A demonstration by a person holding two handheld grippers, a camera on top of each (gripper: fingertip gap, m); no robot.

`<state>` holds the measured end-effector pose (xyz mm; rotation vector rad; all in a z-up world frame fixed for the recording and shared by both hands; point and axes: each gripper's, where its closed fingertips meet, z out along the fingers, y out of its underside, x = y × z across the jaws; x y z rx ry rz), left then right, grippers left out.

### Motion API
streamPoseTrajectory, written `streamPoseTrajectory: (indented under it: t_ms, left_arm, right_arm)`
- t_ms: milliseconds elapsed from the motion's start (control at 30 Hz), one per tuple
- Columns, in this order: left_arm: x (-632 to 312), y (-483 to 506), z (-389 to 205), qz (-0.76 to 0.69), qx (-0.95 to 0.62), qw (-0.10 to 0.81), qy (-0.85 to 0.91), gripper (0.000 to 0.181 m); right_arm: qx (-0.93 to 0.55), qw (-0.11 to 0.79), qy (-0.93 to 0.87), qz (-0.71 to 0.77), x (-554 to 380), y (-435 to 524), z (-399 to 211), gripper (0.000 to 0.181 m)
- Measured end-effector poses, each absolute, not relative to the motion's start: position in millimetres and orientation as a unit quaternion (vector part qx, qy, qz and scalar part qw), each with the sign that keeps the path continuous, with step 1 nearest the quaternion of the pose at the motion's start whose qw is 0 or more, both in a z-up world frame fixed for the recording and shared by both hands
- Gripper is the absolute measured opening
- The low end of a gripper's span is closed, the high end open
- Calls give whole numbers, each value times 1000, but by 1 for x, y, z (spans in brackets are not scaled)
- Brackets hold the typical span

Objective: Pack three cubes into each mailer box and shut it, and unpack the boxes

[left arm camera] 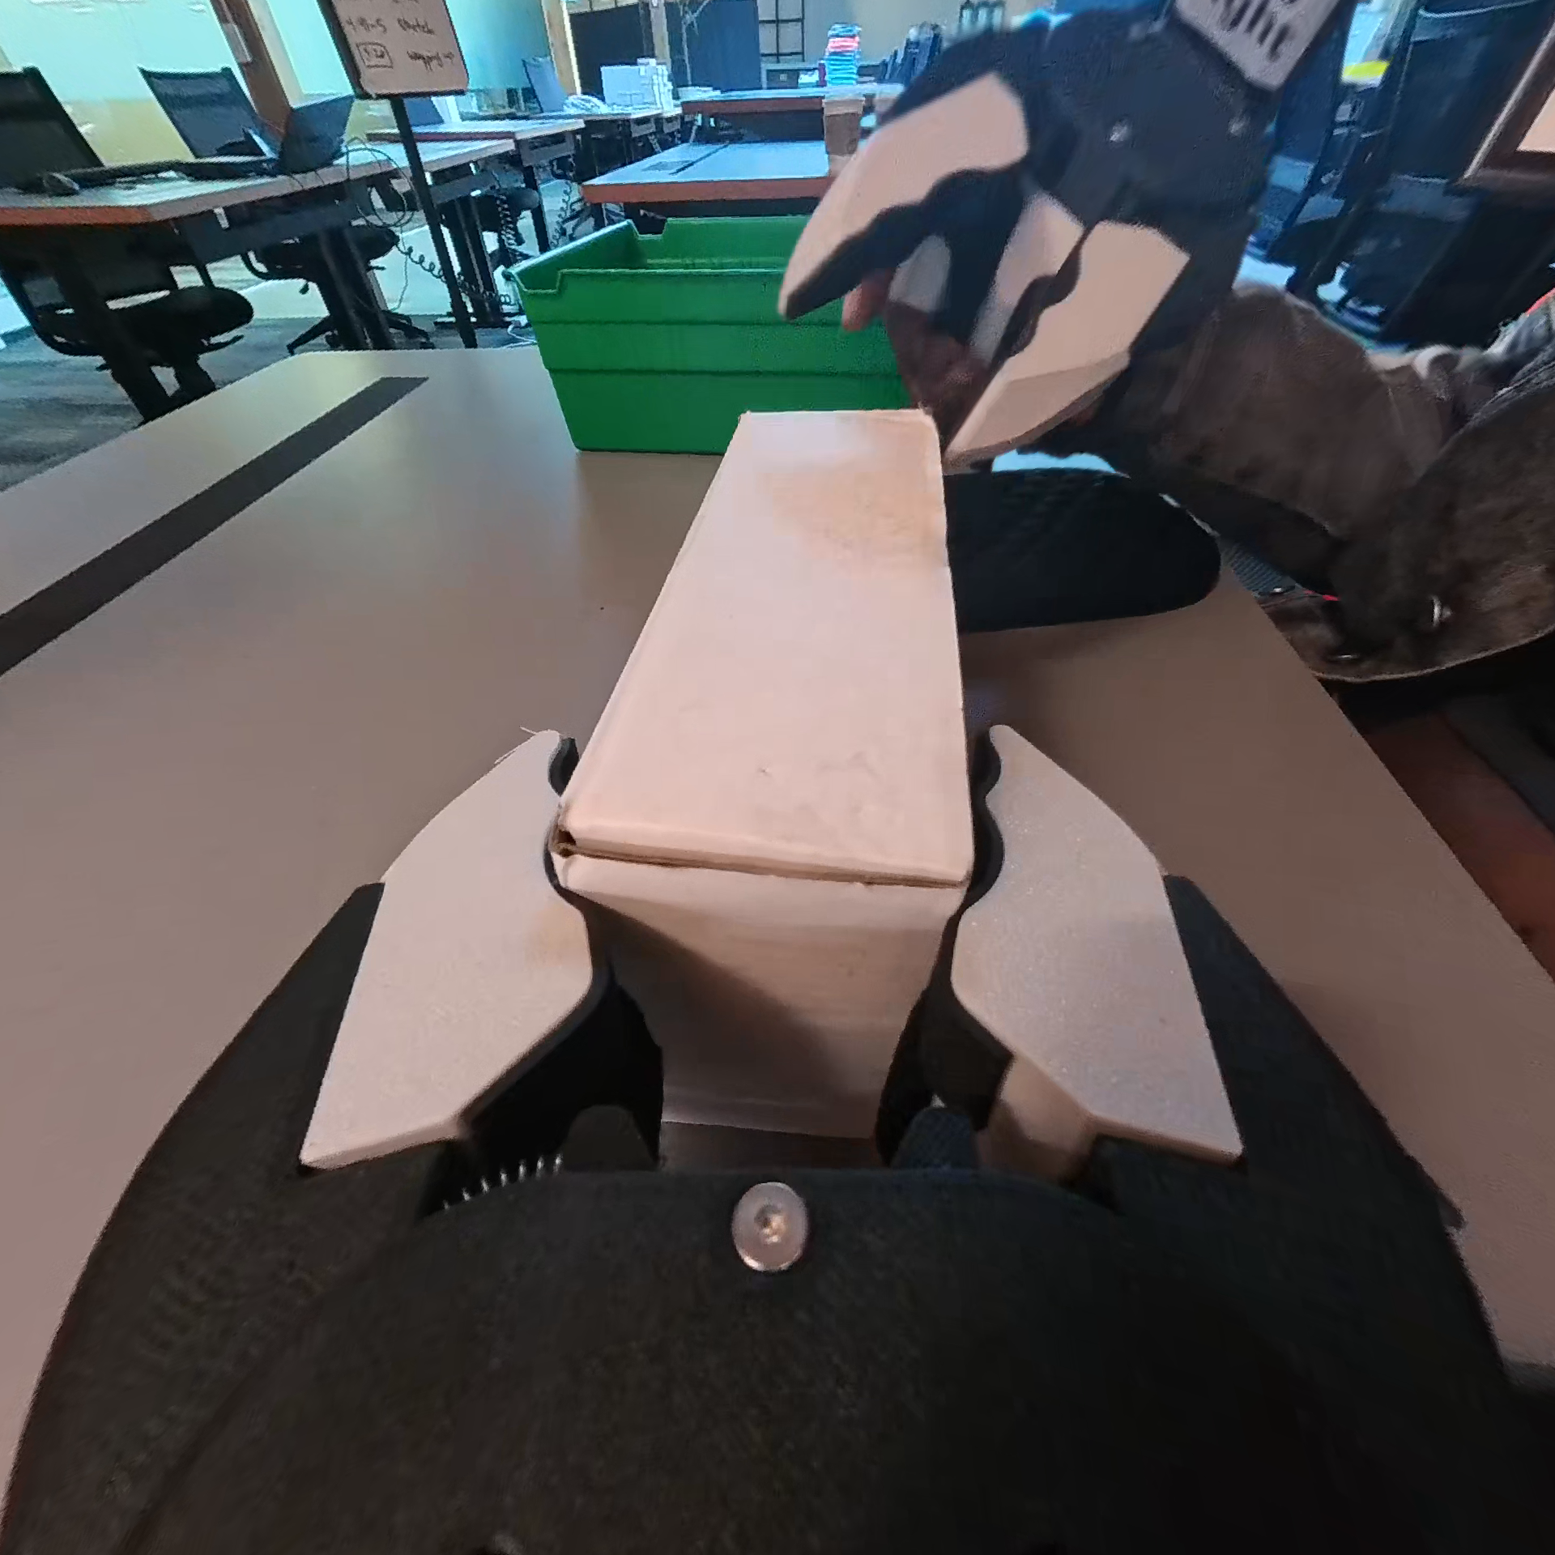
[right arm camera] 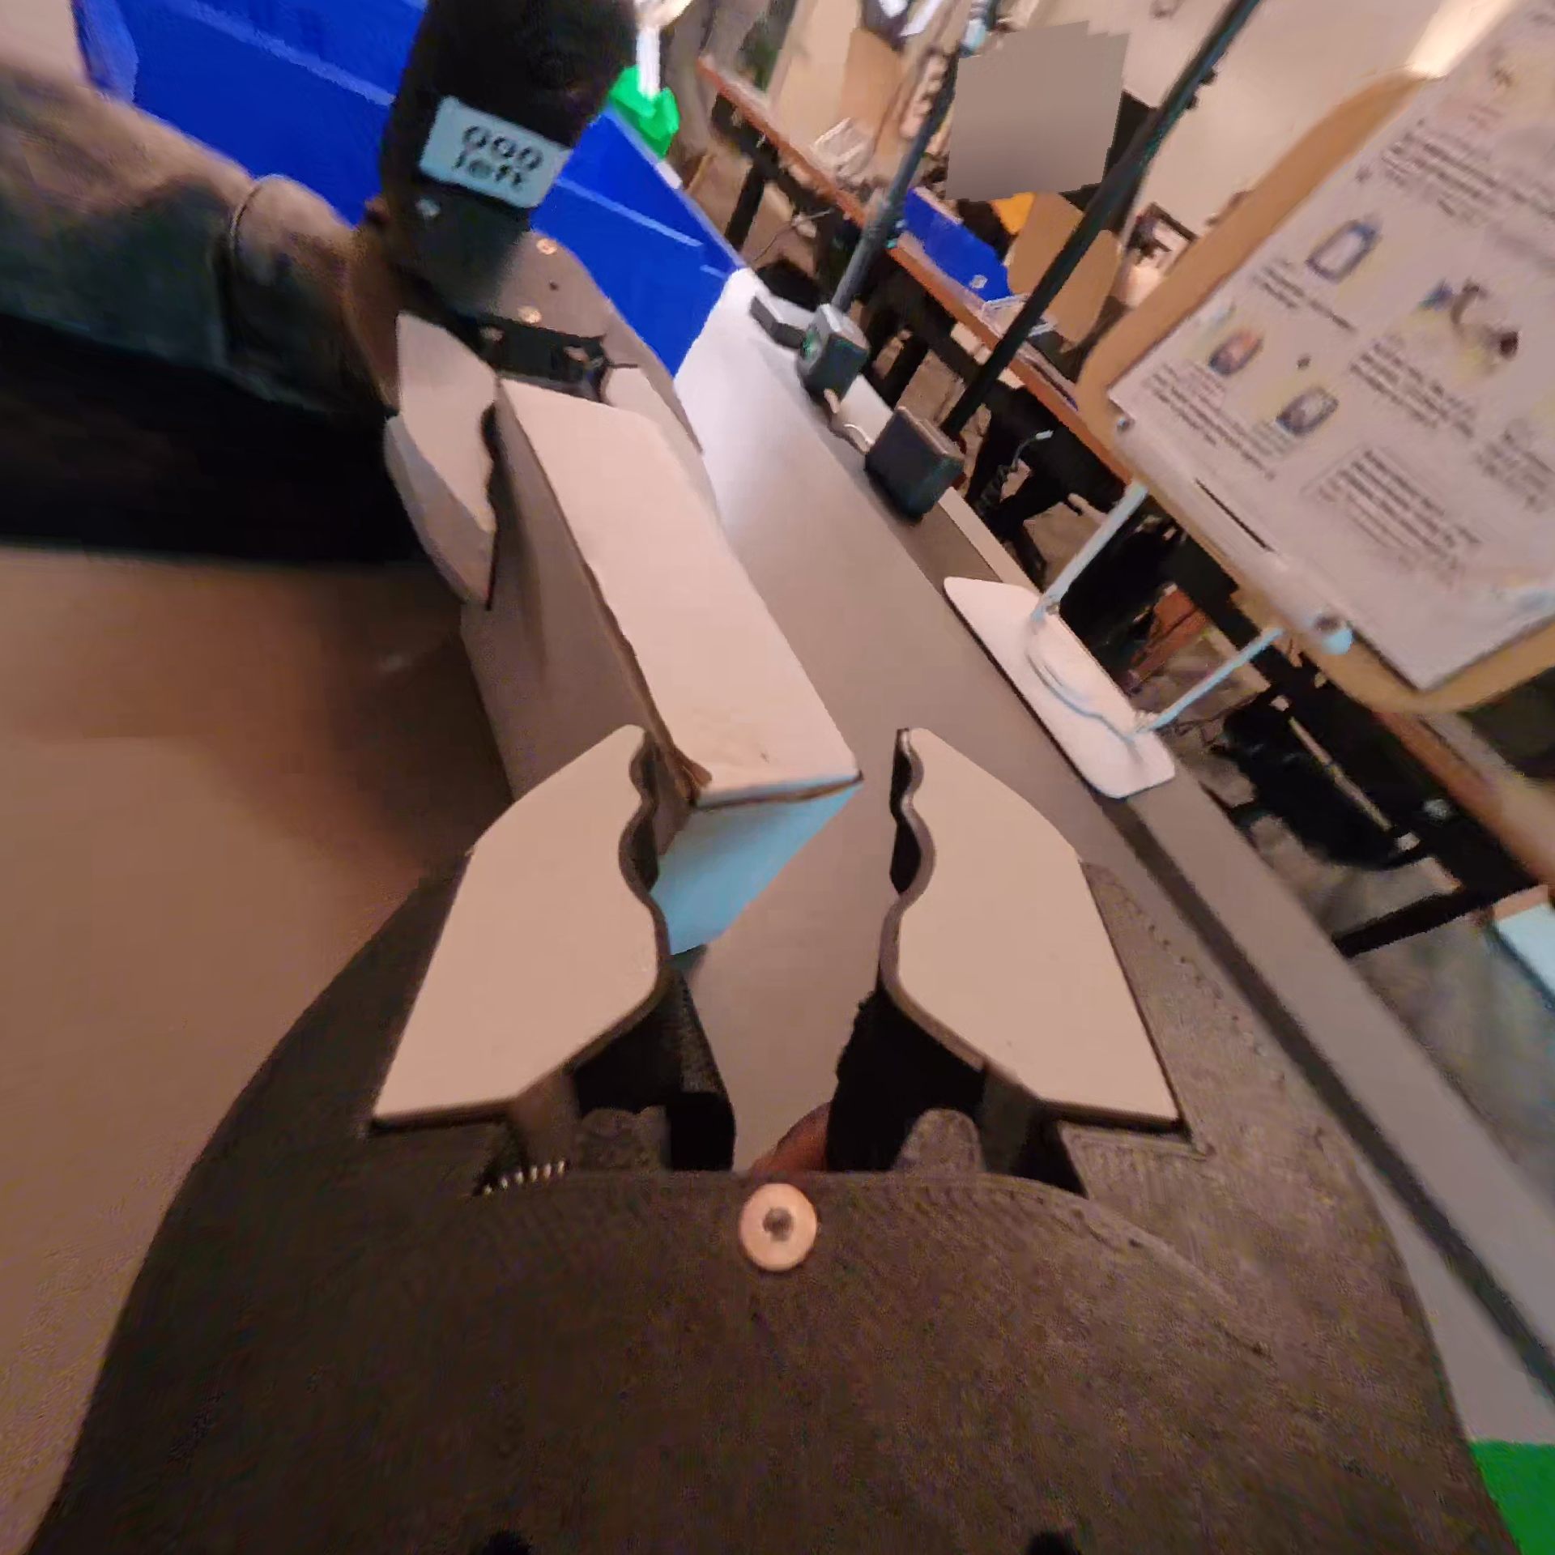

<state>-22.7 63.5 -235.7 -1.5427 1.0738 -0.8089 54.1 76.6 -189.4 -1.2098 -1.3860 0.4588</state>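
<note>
Left claw [left arm camera: 770,829]: clamping near end of shut white mailer box [left arm camera: 799,639], which is lying on the surface [left arm camera: 294,673].
Right claw [right arm camera: 770,829]: gaping, empty, hovering at the box's far end.
Left view only: green bin [left arm camera: 690,337] at 12 o'clock.
Right view only: blue bin [right arm camera: 294,92] at 11 o'clock.

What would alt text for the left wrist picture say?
A hand-held gripper clamps the near end of a long, closed white mailer box lying on a grey table. A second gripper hovers open above the far end, before a green bin.
</note>
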Motion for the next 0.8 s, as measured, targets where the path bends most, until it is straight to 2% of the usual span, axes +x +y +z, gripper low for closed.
streamPoseTrajectory:
  t_ms: [167,500,600,800]
  left_arm:
    - [-24,65,-236,-337,-649,519,443,88]
    - [-23,65,-238,-337,-652,513,445,87]
    - [-24,66,-240,-326,-657,513,445,75]
    - [-24,66,-240,-328,-657,514,444,75]
  right_arm:
    - [-440,573,-685,88,34,67,-184,40]
    - [-331,597,-725,-93,17,60,-181,33]
    - [-342,584,-713,-181,15,78,-182,29]
    - [-341,548,-751,-141,12,77,-191,12]
